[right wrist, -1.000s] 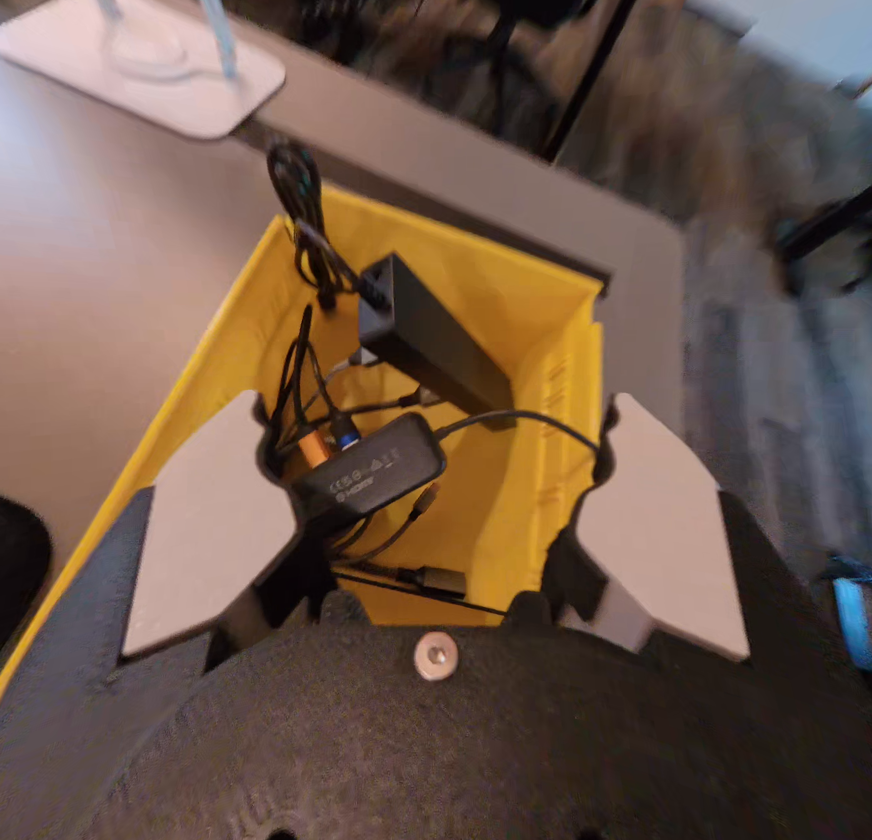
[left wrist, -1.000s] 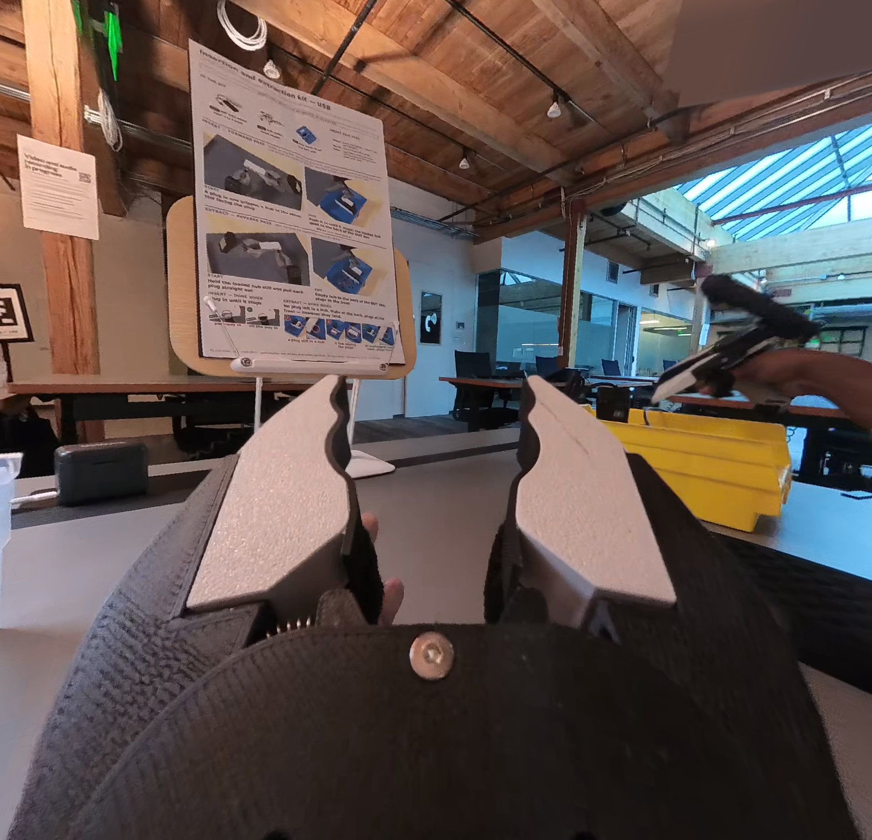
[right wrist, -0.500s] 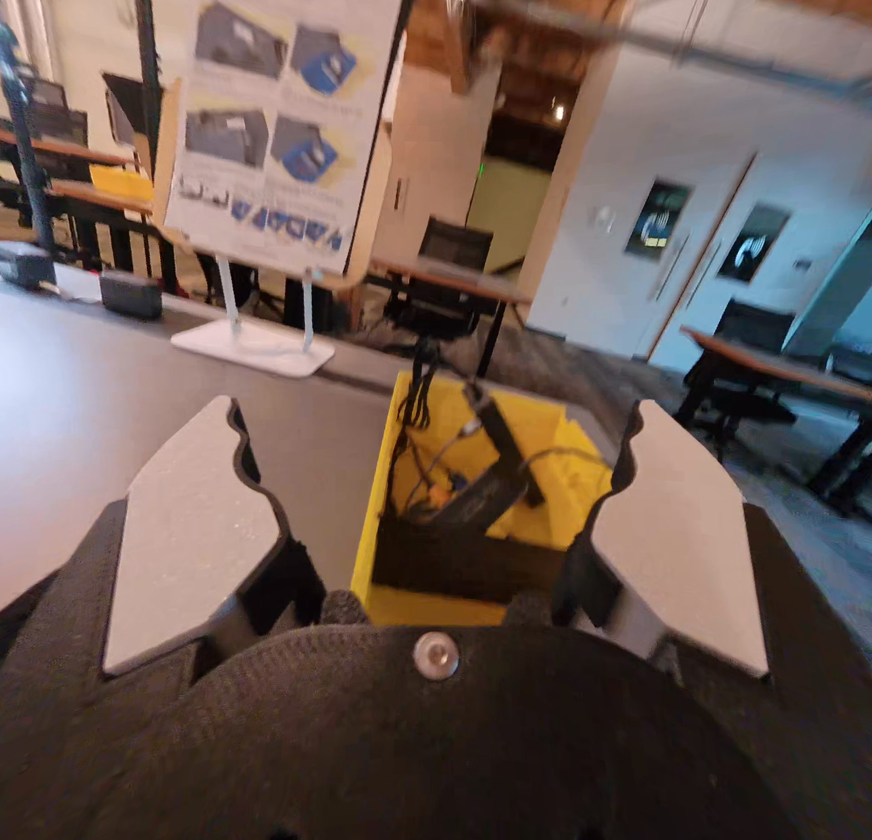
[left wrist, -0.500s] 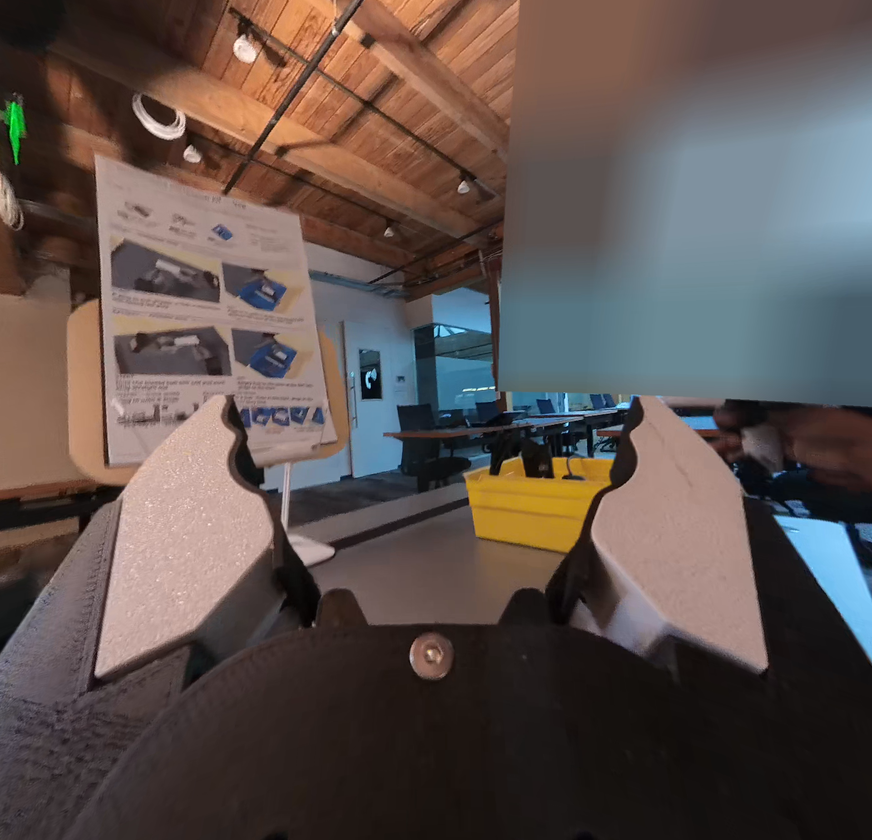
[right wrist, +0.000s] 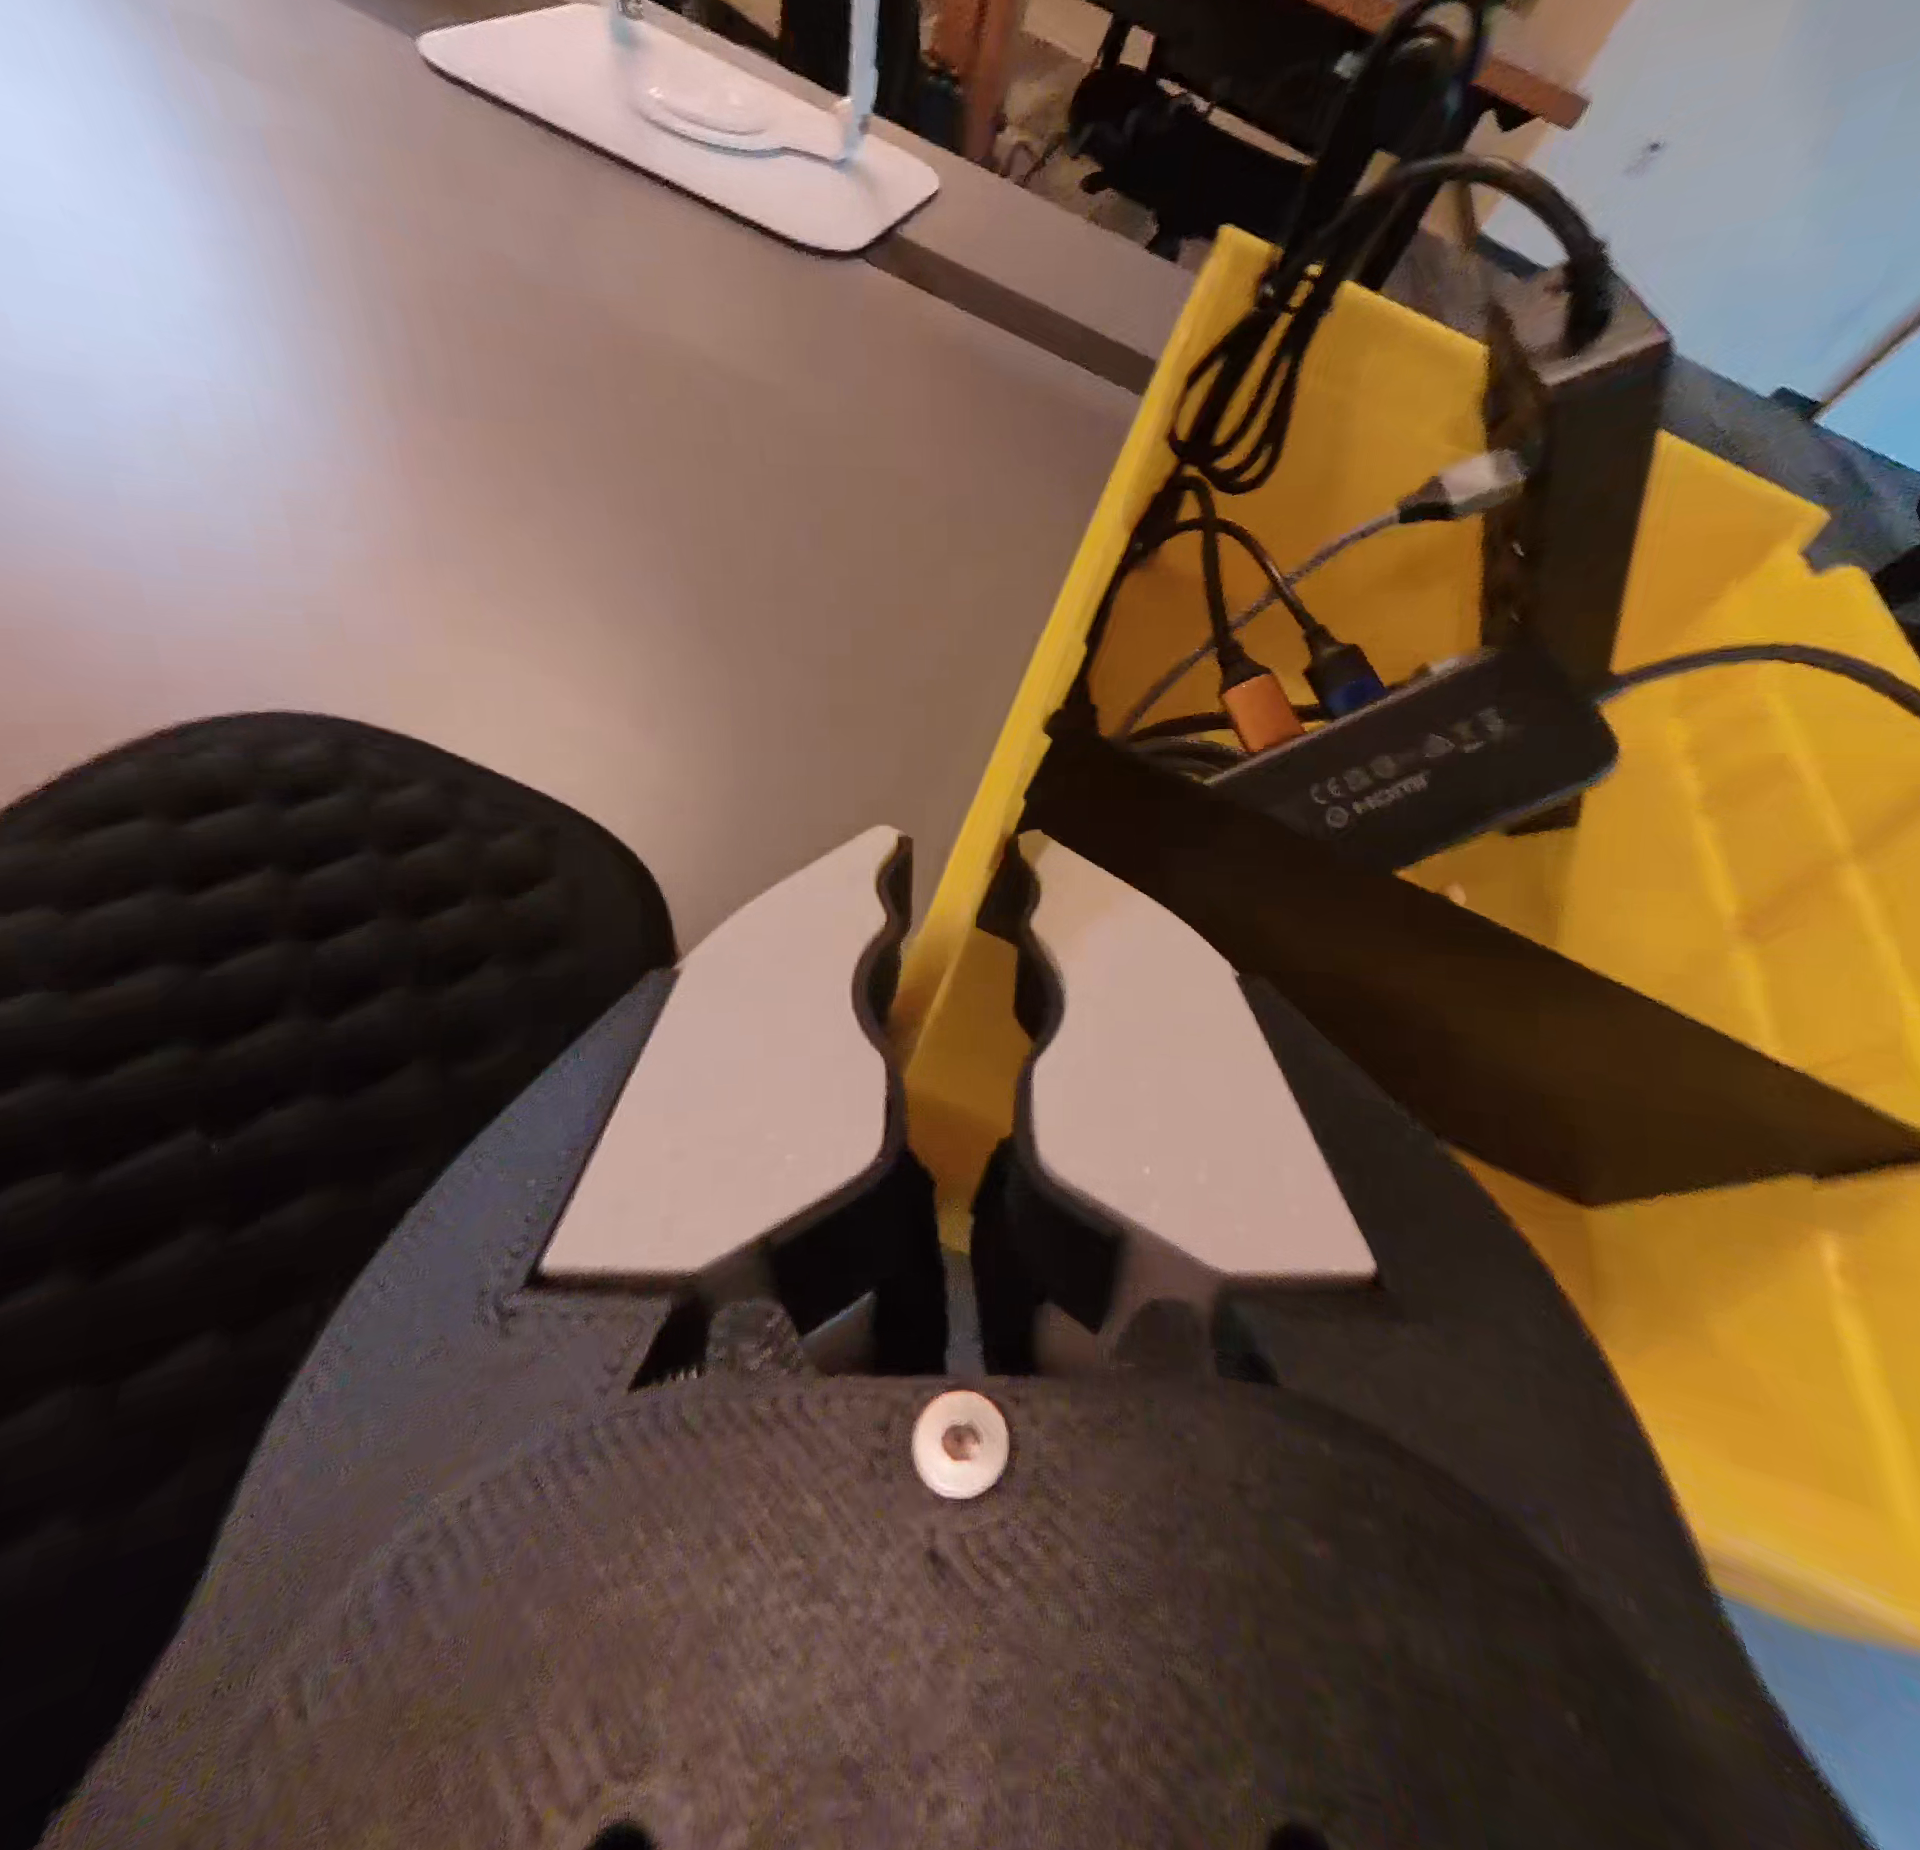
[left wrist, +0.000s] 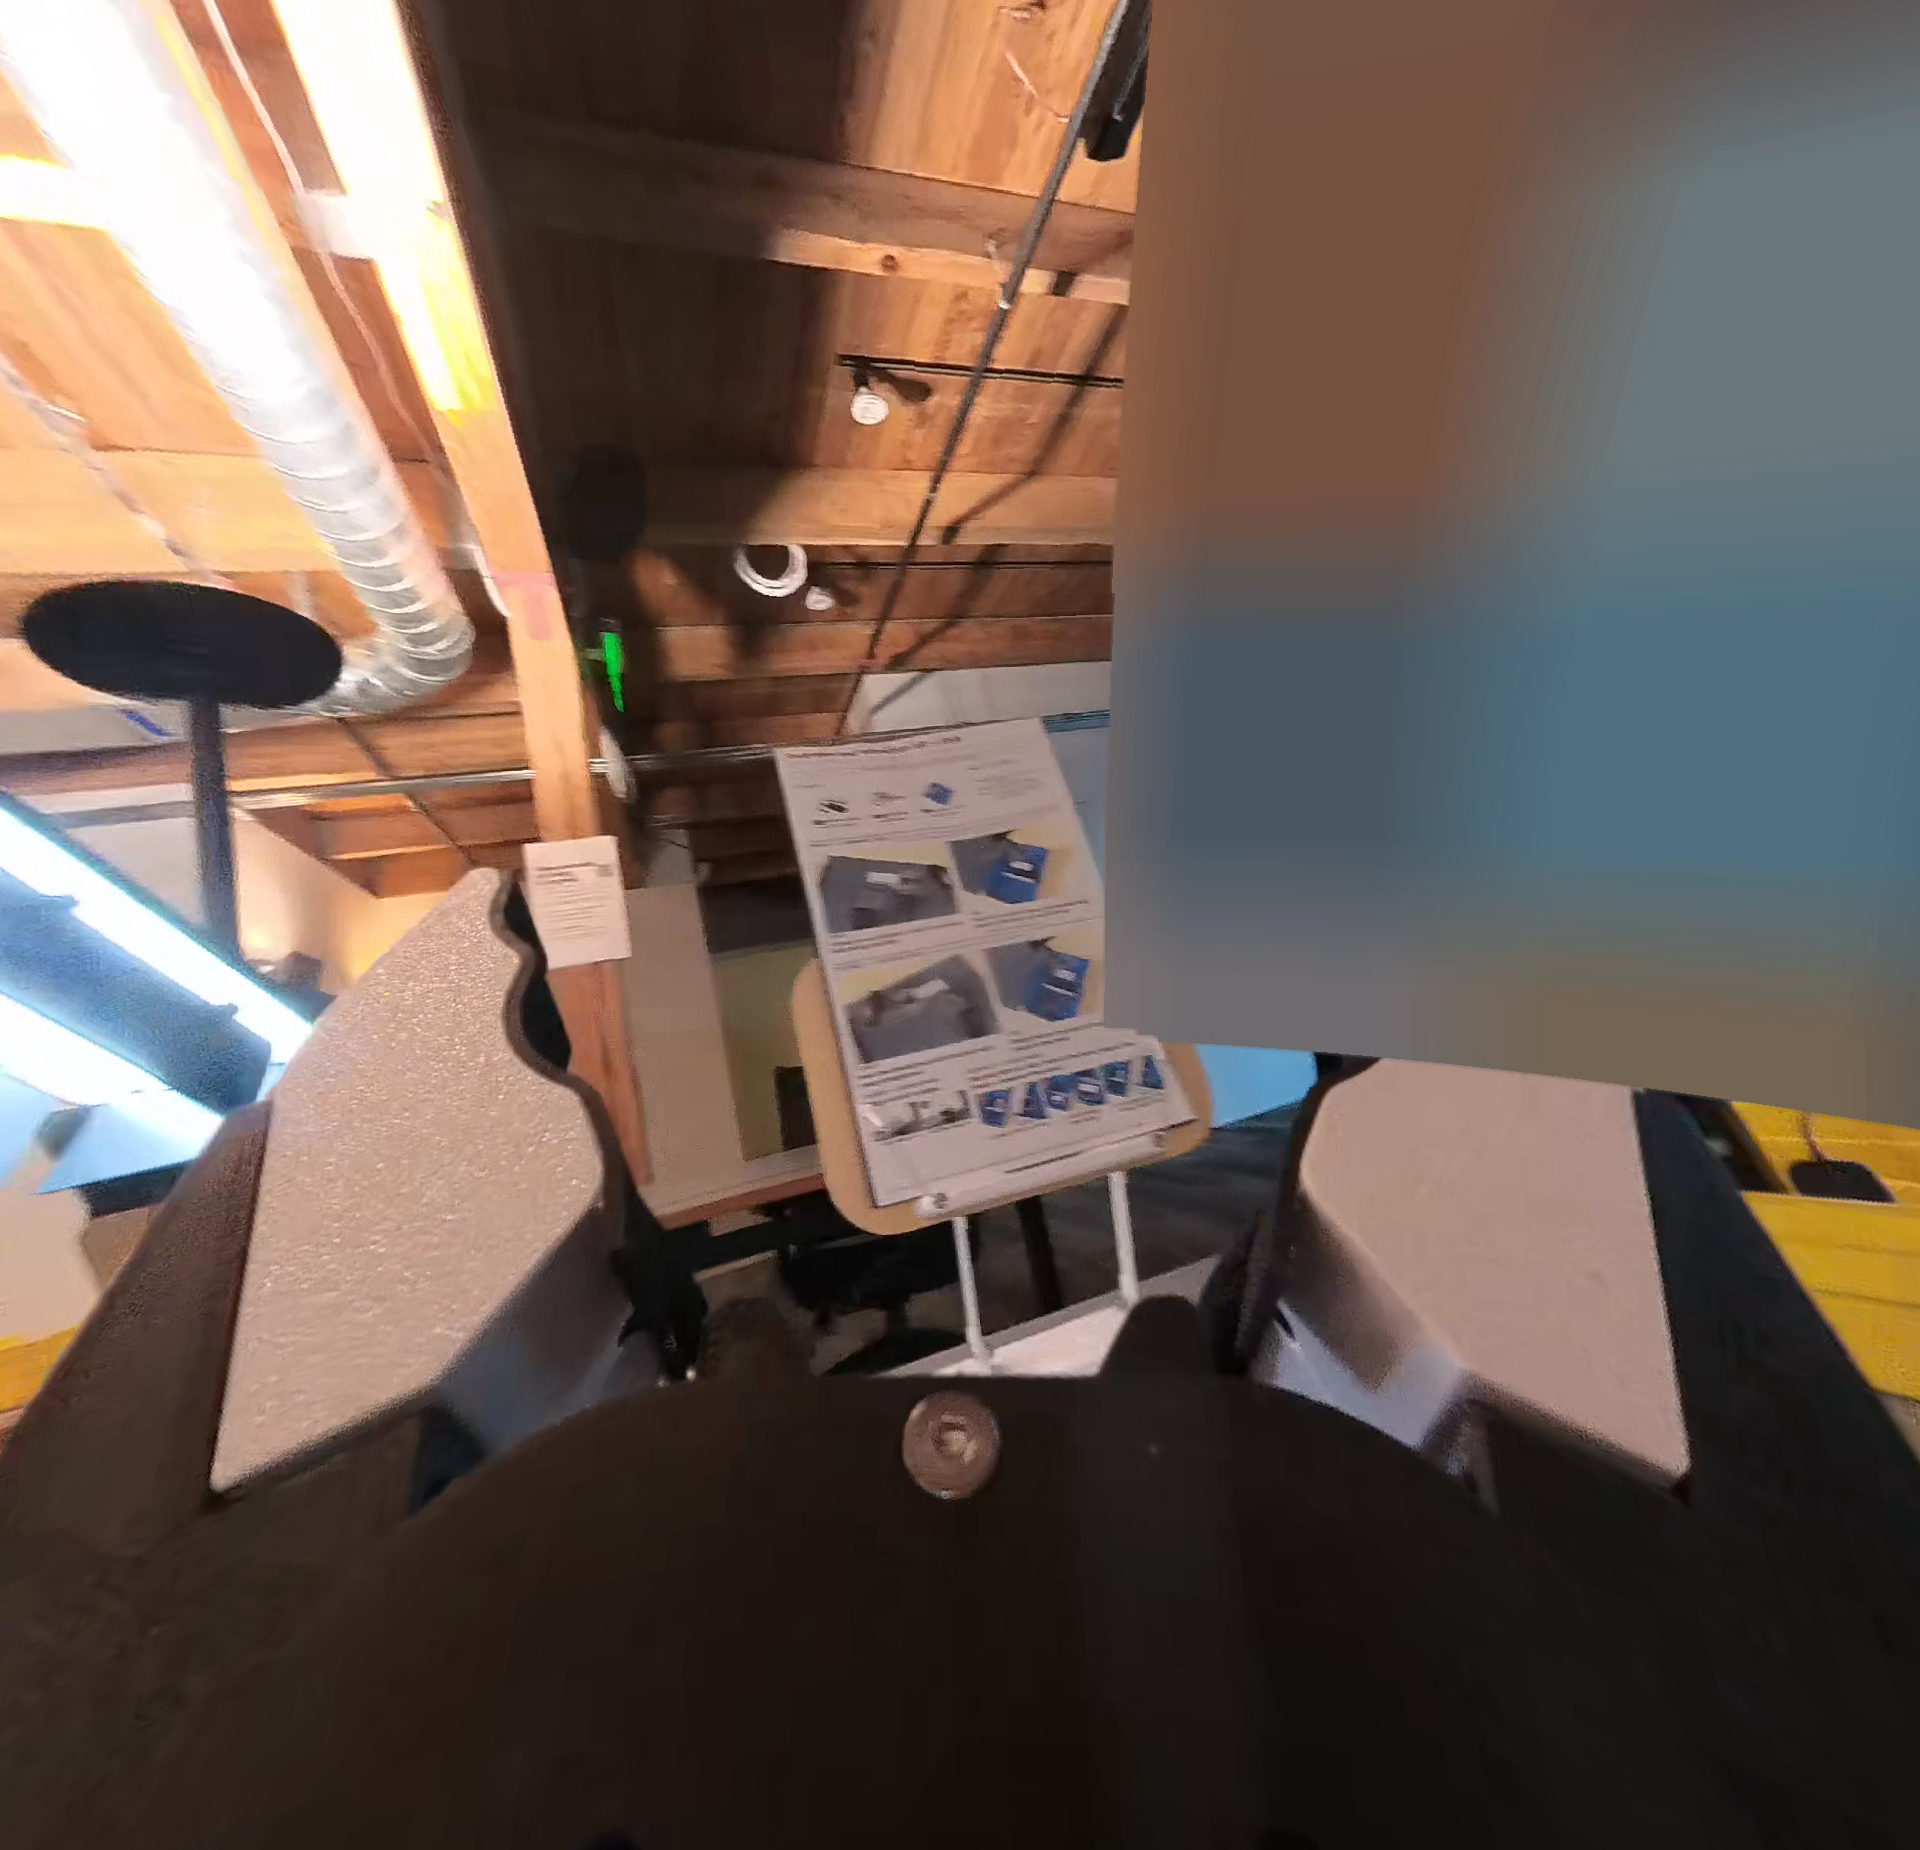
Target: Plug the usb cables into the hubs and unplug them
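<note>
In the right wrist view a yellow bin (right wrist: 1714, 1021) holds a flat dark hub (right wrist: 1434, 761) with an orange plug (right wrist: 1262, 709) and a blue plug (right wrist: 1351, 683) in it. A tall black hub (right wrist: 1579, 512) stands behind it with a silver plug (right wrist: 1465, 481) at its side. A bundle of black cable (right wrist: 1278, 346) hangs over the bin's far rim. My right gripper (right wrist: 956, 865) is closed on the bin's left wall, one finger on each side. My left gripper (left wrist: 935, 1021) is open, empty and points up towards the ceiling.
The bin stands on a grey table (right wrist: 416, 450), with a white stand base (right wrist: 686, 127) at the back. A black textured object (right wrist: 260, 969) lies at my left. In the left wrist view an instruction sheet on a stand (left wrist: 966, 969) and the bin's edge (left wrist: 1829, 1250) show. The gap from one gripper's tips to the other's is roughly 55 cm.
My right gripper has dropped to the bin's left wall and closed on it. My left gripper has opened wider and tilted up towards the ceiling.
</note>
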`<action>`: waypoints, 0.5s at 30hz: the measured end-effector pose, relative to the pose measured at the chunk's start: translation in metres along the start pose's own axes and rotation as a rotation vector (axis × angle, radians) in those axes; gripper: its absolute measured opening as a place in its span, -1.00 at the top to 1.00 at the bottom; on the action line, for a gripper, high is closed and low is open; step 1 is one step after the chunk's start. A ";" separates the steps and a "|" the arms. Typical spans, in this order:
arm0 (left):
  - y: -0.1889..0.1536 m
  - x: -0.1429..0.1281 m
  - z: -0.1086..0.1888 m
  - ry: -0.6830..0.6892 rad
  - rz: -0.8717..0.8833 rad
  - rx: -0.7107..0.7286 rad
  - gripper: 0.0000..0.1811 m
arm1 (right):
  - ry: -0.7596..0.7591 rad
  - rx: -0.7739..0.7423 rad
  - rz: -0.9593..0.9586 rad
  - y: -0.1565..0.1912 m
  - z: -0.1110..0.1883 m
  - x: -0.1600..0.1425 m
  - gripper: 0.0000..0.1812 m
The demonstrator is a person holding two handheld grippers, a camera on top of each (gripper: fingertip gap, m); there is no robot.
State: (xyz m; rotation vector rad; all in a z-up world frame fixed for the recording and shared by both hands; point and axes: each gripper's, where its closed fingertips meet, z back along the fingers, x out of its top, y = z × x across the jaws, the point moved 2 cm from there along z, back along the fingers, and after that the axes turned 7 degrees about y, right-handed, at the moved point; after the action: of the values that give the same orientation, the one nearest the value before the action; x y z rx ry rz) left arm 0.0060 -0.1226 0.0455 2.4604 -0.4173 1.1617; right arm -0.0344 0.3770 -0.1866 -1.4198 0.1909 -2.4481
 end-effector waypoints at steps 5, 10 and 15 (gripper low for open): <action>0.027 0.008 0.014 0.005 -0.021 0.075 -0.59 | 0.113 -0.050 0.144 0.022 -0.023 0.020 0.78; 0.045 0.011 0.025 0.059 -0.067 0.116 -0.57 | 0.132 -0.036 0.150 0.058 -0.047 0.046 0.75; 0.069 0.015 0.041 0.102 -0.098 0.178 -0.52 | 0.120 0.058 0.182 0.106 -0.061 0.071 0.73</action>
State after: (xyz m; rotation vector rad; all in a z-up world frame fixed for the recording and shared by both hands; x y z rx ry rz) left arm 0.0134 -0.2036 0.0485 2.5241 -0.1680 1.3270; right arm -0.0991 0.2514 -0.1869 -1.1778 0.2620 -2.3701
